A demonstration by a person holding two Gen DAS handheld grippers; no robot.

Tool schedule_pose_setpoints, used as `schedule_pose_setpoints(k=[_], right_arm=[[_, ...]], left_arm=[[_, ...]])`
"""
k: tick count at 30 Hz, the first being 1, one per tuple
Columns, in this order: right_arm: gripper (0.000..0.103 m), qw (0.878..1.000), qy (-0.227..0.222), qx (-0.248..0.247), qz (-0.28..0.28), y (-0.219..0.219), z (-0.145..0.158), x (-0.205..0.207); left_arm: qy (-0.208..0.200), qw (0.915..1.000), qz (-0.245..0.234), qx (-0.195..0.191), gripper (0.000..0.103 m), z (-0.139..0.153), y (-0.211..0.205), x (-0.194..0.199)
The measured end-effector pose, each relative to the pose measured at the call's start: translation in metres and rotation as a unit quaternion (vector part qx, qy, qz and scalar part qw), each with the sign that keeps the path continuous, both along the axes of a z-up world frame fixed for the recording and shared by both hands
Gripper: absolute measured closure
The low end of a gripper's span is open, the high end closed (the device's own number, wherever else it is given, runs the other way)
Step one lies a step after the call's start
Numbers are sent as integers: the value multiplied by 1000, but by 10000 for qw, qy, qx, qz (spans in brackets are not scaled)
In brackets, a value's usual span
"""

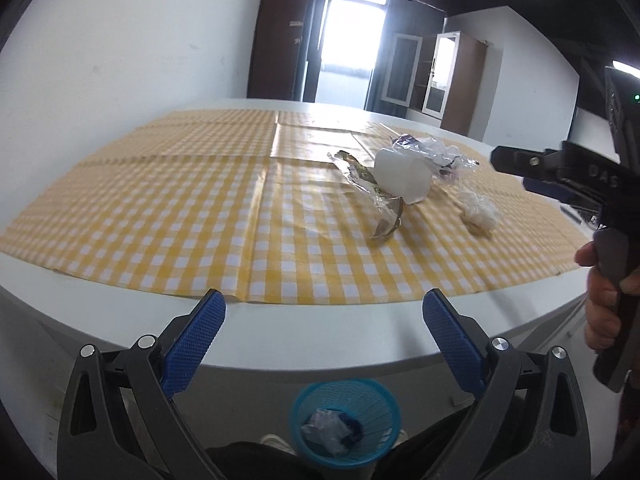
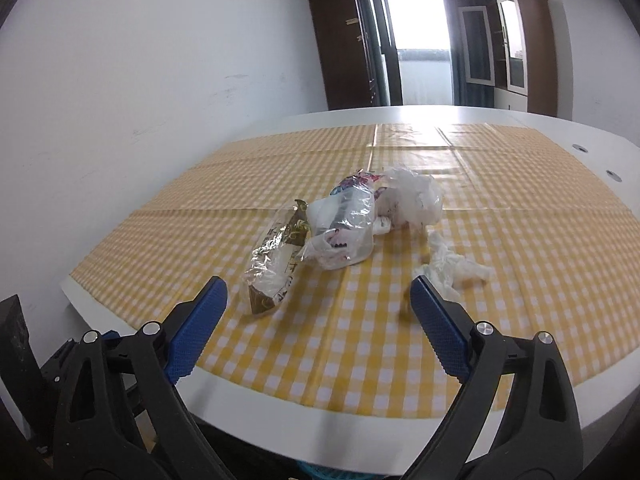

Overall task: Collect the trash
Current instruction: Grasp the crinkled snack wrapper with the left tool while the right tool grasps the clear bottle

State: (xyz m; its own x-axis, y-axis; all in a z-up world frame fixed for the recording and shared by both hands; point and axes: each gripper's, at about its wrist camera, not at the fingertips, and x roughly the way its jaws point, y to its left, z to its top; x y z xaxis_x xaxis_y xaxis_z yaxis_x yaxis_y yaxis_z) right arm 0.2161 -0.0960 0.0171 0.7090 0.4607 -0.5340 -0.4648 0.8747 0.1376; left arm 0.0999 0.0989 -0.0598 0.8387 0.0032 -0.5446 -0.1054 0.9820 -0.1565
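Trash lies on a yellow checked tablecloth: a clear and gold snack wrapper, a crumpled clear plastic bag over a white container, and a white tissue wad. My right gripper is open over the near edge of the cloth with nothing between its blue pads; the wrapper and tissue lie just beyond its tips. My left gripper is open and empty above the table's near rim. Below it a blue mesh bin on the floor holds crumpled trash.
The white table has a curved near rim. A hand holds the right gripper's handle at the right edge of the left wrist view. A white wall runs along the left. Dark cabinets and a bright doorway stand behind the table.
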Motion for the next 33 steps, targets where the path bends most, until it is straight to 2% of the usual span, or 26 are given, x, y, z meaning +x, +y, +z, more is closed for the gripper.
schedule_pose_setpoints(k=[9,11,13,14,15,16,19,22,27,33], right_arm=[[38,9995,249,-192,85,24,-9,35],[46,9993,314,-182,117,25,-9,39],[60,9989,404,-142,187,26,-10,44],[60,9987,458,-97,201,25,-11,46],[66,9987,470,-64,192,24,-11,47],[81,9986,477,-88,201,24,-11,48],[93,9987,431,-81,252,19,-11,45],[97,9990,337,-21,297,10,-10,38],[99,9994,141,171,256,-10,-2,24],[99,9995,-194,69,260,-28,8,1]], left_arm=[[-127,9996,-39,260,6,7,-11,28],[-123,9994,-90,298,6,8,-12,32],[-97,9994,-100,309,6,7,-13,36],[-87,9995,-89,294,6,7,-12,37],[-84,9996,-78,269,6,7,-11,39],[-91,9997,-67,231,6,8,-10,40],[-51,10000,-20,52,6,8,-5,47],[-11,9999,-28,-163,6,9,-2,55],[-9,9997,-42,-255,6,15,-7,73],[178,9992,-150,-340,7,17,-18,105]])
